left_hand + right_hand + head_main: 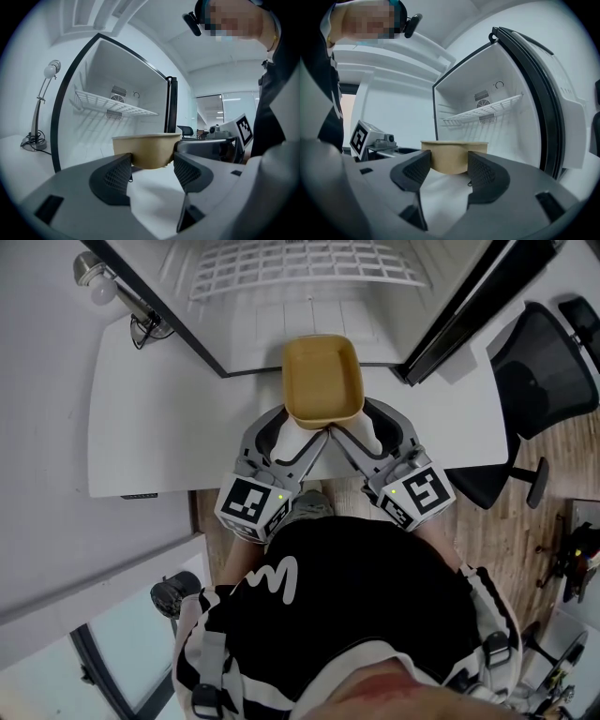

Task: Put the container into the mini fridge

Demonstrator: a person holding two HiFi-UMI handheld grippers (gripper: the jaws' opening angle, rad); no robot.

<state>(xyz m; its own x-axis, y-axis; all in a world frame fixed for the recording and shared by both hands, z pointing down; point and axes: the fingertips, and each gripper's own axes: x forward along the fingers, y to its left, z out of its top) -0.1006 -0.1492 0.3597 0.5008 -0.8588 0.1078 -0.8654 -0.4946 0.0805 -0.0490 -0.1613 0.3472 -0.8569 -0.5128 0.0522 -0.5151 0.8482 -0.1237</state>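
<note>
Head view showed my left claw point(298, 431) and right claw point(350, 433) each clamped on the near end of the container point(322, 379), held over the bench point(141, 418) at the mouth of the open mini fridge point(317, 313).

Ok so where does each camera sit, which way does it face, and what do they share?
Head view: on the person's head, looking steeply down at the container, the open mini fridge and the table; the torso, left gripper and right gripper show.
Left gripper view: on that gripper, looking along its jaws, shut on the container, into the fridge; the right gripper shows at right.
Right gripper view: the mirror, jaws also shut on the container; the left gripper at left.
Shared: all show container and fridge.
</note>
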